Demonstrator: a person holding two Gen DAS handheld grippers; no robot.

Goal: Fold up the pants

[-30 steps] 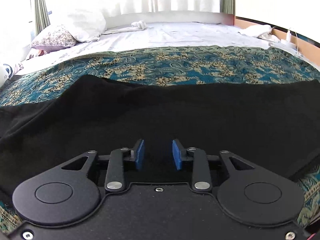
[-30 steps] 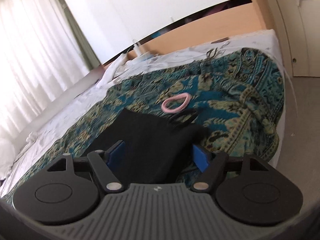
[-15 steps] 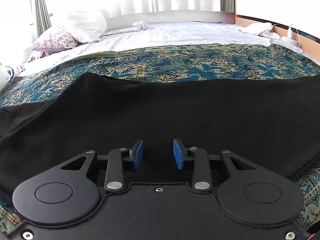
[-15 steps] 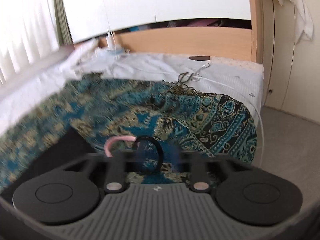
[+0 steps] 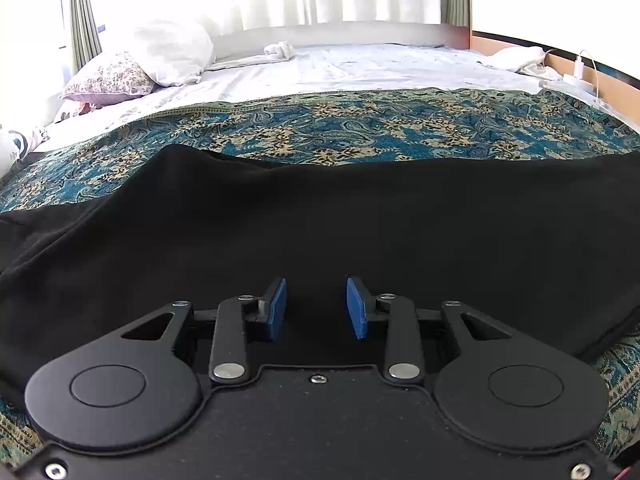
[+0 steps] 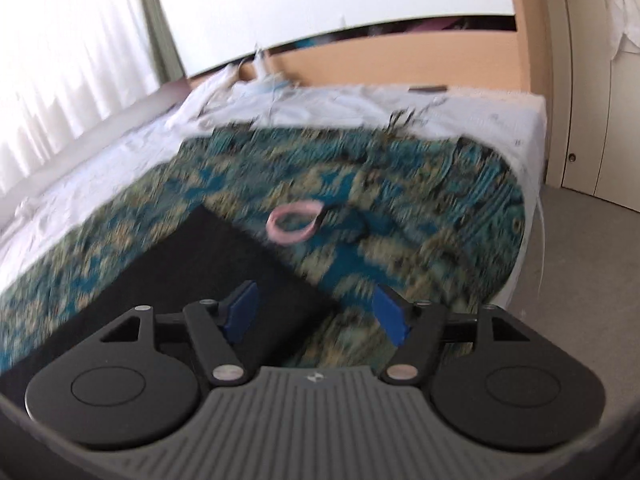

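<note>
Covering the near half of the bed (image 5: 360,68), a teal paisley spread (image 5: 360,128) carries the black pants (image 5: 320,232), laid flat across it. The left gripper (image 5: 316,308) sits low over the pants, pads parted with nothing pinched between them. The right gripper (image 6: 316,316), jaws just widening and empty, hangs above the pants' end (image 6: 200,272). A pink hair tie (image 6: 294,226) lies just beyond that end.
</note>
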